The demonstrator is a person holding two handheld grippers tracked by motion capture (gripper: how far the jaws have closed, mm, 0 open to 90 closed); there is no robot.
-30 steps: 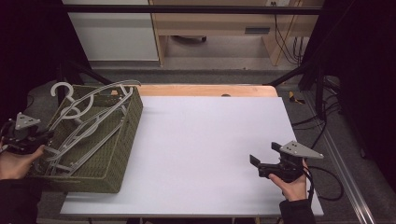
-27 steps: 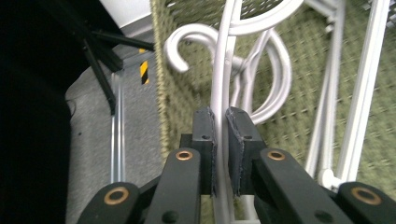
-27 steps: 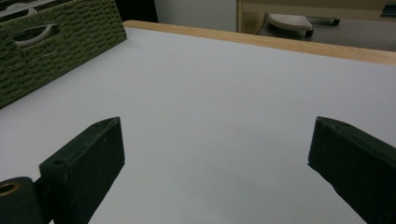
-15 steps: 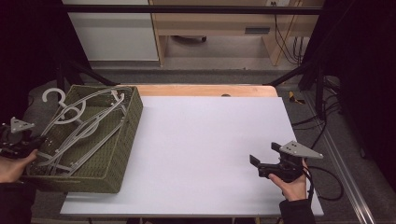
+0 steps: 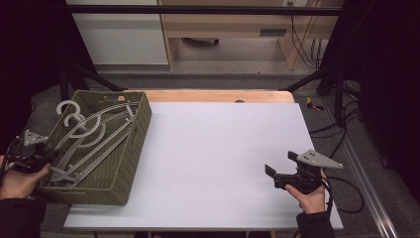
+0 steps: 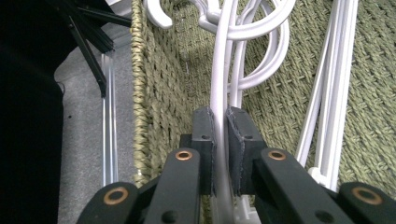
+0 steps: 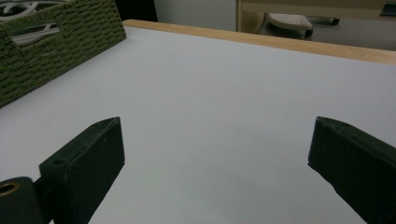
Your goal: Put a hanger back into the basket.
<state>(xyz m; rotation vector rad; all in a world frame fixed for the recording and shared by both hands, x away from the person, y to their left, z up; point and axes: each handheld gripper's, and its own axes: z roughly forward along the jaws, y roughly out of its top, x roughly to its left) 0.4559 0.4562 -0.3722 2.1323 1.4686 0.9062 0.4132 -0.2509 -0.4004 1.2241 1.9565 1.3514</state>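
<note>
Left hand-held gripper [image 6: 219, 140] clamps a white hanger [image 6: 219, 84], probably one, in the basket [image 5: 130, 163]; next, lift it clear.

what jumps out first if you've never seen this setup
A green woven basket at the table's left edge, with pale plastic hangers heaped in it. The left tongs are pinched on one hanger's bar at the basket's near corner. The right tongs stand wide open over the bare white table.
</note>
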